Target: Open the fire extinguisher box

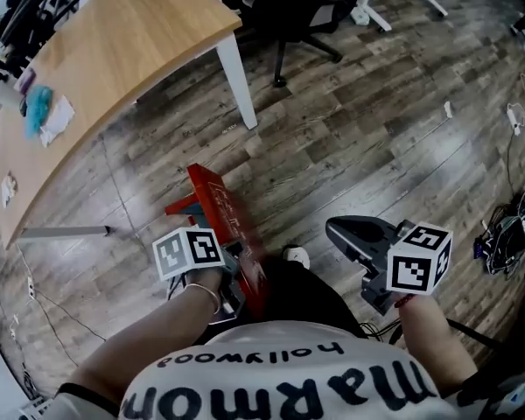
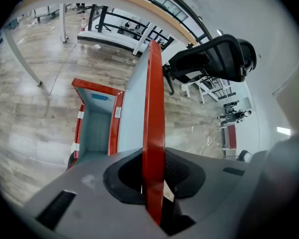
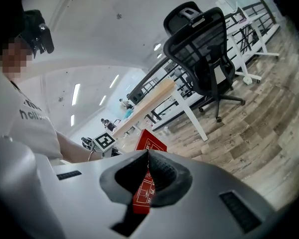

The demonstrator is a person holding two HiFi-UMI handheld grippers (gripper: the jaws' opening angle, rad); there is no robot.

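The fire extinguisher box (image 2: 94, 128) stands on the wooden floor, a red frame around a grey-blue inside. Its red door (image 1: 220, 208) is swung open towards me. My left gripper (image 1: 241, 274) is shut on the door's free edge. In the left gripper view the thin red door (image 2: 153, 108) runs edge-on between the pads of the left gripper (image 2: 153, 169). My right gripper (image 1: 332, 230) hovers to the right of the box, apart from it. The tips of the right gripper (image 3: 148, 156) meet with nothing held, and the door (image 3: 150, 142) shows behind them.
A curved wooden desk (image 1: 114, 59) with a white leg (image 1: 238, 77) stands at the back left. A black office chair (image 1: 306, 16) is beyond the box. Cables and a dark bundle (image 1: 506, 230) lie on the floor at the right. My shoe (image 1: 296, 255) is beside the door.
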